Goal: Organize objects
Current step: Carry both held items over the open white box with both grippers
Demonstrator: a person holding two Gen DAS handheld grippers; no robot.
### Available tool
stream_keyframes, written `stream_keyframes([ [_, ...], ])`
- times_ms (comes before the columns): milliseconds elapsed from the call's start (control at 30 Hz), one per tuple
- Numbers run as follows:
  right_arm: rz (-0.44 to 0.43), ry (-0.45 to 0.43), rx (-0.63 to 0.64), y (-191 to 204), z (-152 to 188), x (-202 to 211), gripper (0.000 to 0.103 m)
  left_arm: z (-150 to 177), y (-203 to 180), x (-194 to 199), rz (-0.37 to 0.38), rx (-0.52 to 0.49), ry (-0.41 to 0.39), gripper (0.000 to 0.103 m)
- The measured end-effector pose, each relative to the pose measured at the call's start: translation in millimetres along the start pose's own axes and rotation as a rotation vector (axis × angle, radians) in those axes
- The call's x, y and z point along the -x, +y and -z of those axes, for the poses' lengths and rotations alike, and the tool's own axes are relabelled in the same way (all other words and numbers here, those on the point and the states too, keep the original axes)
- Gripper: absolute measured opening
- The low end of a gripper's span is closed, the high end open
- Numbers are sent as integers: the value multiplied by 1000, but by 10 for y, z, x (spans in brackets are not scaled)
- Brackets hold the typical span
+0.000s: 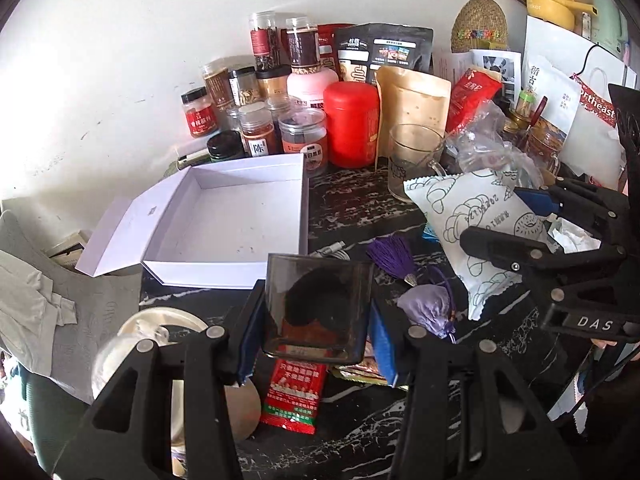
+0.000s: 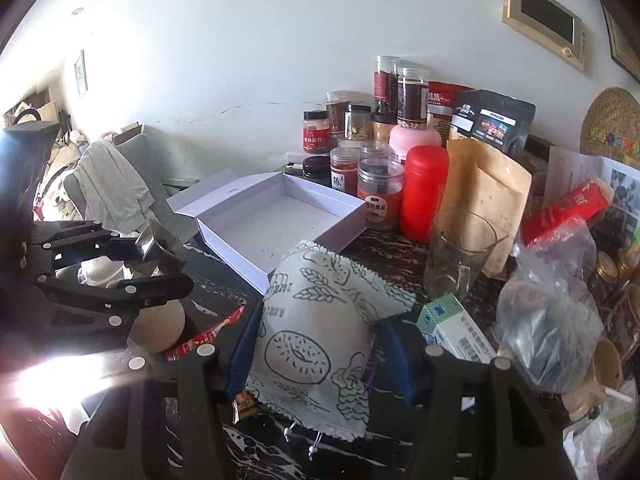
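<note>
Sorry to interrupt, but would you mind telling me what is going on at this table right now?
A person is tidying a cluttered dark marble table with two handheld grippers. The left gripper is clamped on a dark, see-through square container, and the right gripper holds a white snack packet printed with bread drawings. Both are held above the table. An open white box sits empty just ahead, in front of the jars.

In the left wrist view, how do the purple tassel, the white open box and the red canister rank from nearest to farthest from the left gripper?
From the left gripper, which holds a dark square container:
1. Purple tassel, just beyond its right finger.
2. White open box, ahead and to the left.
3. Red canister, at the back among the jars by the wall.
</note>
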State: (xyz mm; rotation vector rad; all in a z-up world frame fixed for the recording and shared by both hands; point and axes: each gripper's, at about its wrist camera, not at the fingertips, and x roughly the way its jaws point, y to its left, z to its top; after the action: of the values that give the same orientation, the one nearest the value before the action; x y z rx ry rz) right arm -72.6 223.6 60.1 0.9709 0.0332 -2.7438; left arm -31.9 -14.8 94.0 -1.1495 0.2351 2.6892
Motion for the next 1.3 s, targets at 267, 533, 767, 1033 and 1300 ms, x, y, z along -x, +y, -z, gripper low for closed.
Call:
stream_keyframes([
  [267,-53,-16,32,73,-371,-155,58,-347,270,-89,11,-4,11,45],
  [533,-70,-34,77,124,-803,-385,57,-739,564,-302,61,10,43,45],
  [767,-79,-44,100,156,-1131,-688,57,-1111,850,-534,69,-2,52,45],
  [1033,-84,-30,86,110,-1373,-1144,57,-1440,1172,-983,72,-11,83,45],
  [1300,-79,-10,73,16,-1524,-1553,57,-1651,1376,-1464,74,-17,102,45],
])
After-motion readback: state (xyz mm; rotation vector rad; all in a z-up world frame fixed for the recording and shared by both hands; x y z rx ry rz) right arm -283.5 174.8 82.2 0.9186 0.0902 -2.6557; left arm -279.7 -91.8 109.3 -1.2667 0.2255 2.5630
